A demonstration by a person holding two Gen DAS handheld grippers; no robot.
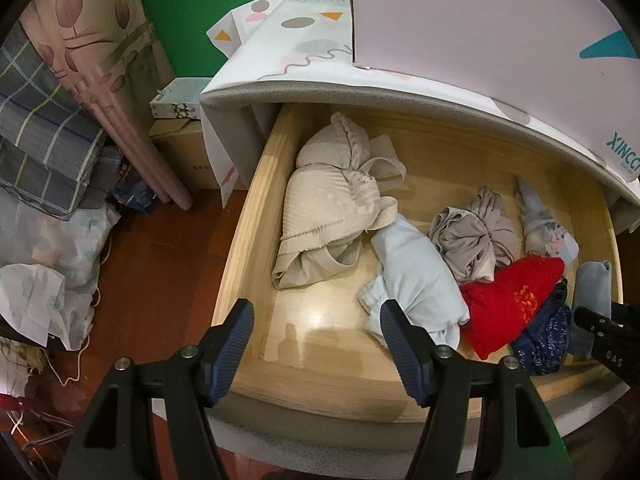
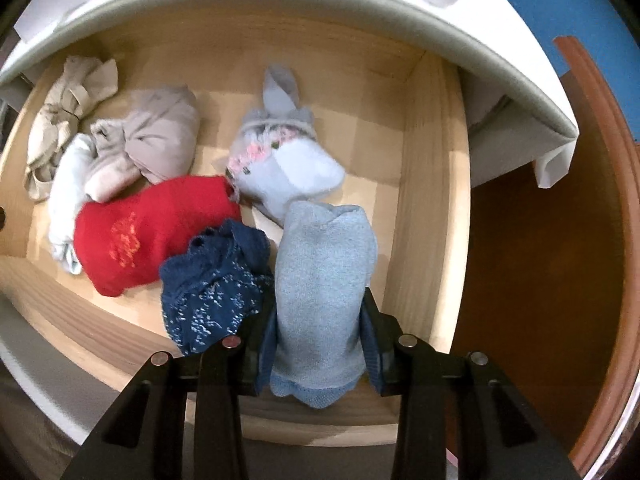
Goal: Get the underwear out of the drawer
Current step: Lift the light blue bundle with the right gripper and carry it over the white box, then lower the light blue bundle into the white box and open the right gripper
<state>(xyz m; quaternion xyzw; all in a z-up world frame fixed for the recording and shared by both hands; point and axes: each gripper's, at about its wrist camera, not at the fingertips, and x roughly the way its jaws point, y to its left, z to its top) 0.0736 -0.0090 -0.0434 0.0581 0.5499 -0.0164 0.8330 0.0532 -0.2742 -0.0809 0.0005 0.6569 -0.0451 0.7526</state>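
Observation:
The wooden drawer (image 1: 248, 248) stands pulled out, with several rolled garments in it. In the right wrist view my right gripper (image 2: 320, 336) is shut on a light blue rolled piece of underwear (image 2: 324, 280) at the drawer's right side, both pads pressing its lower part. A navy patterned piece (image 2: 216, 284) and a red one (image 2: 148, 232) lie just left of it. The same light blue piece (image 1: 592, 296) shows at the right edge of the left wrist view. My left gripper (image 1: 316, 324) hangs open over the drawer's front left, nothing between its fingers, close to a pale blue roll (image 1: 416, 276).
A cream bra (image 1: 332, 204), a grey-beige bundle (image 1: 476, 236) and a floral grey piece (image 2: 280, 160) also lie in the drawer (image 2: 432, 184). A white patterned cover (image 1: 440, 80) overhangs the back. Bags, folded cloth and boxes (image 1: 176, 148) crowd the floor at left.

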